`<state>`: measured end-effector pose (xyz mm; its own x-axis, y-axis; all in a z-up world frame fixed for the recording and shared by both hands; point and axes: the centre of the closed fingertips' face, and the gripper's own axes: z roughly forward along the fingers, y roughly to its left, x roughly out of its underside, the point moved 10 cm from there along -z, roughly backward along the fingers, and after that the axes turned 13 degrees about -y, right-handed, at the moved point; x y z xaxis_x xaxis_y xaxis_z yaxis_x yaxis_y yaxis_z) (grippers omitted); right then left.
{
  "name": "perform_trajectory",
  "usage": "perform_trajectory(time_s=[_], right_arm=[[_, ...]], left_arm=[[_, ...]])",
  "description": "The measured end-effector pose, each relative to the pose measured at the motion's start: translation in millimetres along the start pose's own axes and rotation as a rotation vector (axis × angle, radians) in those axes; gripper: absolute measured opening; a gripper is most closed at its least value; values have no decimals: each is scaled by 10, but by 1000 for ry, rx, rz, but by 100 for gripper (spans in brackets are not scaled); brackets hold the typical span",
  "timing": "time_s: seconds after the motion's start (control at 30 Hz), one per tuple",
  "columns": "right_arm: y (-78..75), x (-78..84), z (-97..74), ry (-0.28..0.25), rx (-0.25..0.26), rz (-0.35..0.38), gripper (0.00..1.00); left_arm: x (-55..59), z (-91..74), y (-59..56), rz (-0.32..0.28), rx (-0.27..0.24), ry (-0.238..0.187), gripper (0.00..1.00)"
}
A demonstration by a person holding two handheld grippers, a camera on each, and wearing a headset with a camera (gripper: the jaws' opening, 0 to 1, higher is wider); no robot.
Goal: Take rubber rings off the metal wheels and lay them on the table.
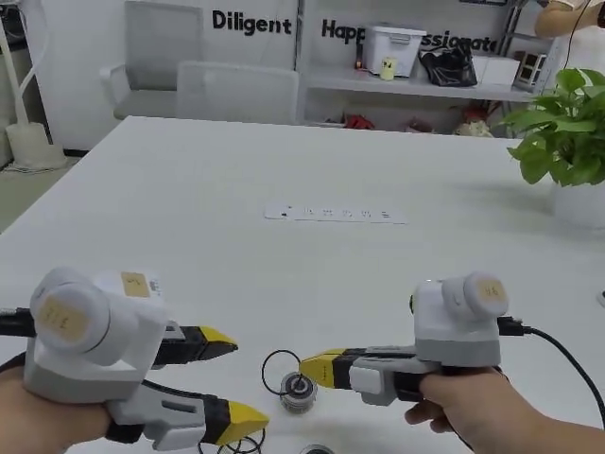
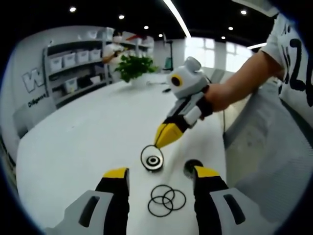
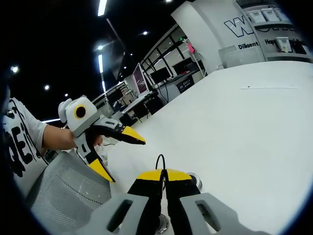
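Nearest us, three loose rings (image 2: pixel 168 198) lie overlapping on the table (image 1: pixel 189 208), between the jaws of the left gripper (image 1: pixel 234 375). We log these as done. The left jaws stand wide apart and hold nothing.

Just past the rings stands a metal wheel (image 1: pixel 298 390). The right gripper (image 1: pixel 317 367) has its jaws pinched together on a thin black rubber ring (image 2: pixel 142 158) at this wheel, and the loop stands up from the tips in the right gripper view. We cannot tell whether the ring is fully clear of the rim.

A second wheel (image 2: pixel 192 166) sits just beside the first, and we cannot tell whether it carries a ring.

Our judgement: three rings are laid and a fourth is mid-removal and not yet set down.

Farther off lie a power strip (image 1: pixel 326 214) and a potted plant (image 1: pixel 562 128).
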<state>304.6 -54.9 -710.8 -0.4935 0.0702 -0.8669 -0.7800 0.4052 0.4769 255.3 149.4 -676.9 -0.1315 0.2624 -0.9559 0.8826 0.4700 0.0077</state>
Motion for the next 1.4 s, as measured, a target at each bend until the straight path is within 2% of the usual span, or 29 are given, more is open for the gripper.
perform_trajectory(time_s=[0.4,0.93,1.23,1.4], right_arm=[[82,-29,36,12,-27,-14,0],[224,-5,128,31,-73,-21,0],[300,32,191,52,-101,-31,0],[340,53,239,71,-120,-40,0]], left_arm=[[32,-193,-14,2,-19,2,60],[88,-448,-22,-29,-85,-13,62],[145,-536,-40,-21,-100,1,63],[151,-569,-39,-26,-106,-5,63]])
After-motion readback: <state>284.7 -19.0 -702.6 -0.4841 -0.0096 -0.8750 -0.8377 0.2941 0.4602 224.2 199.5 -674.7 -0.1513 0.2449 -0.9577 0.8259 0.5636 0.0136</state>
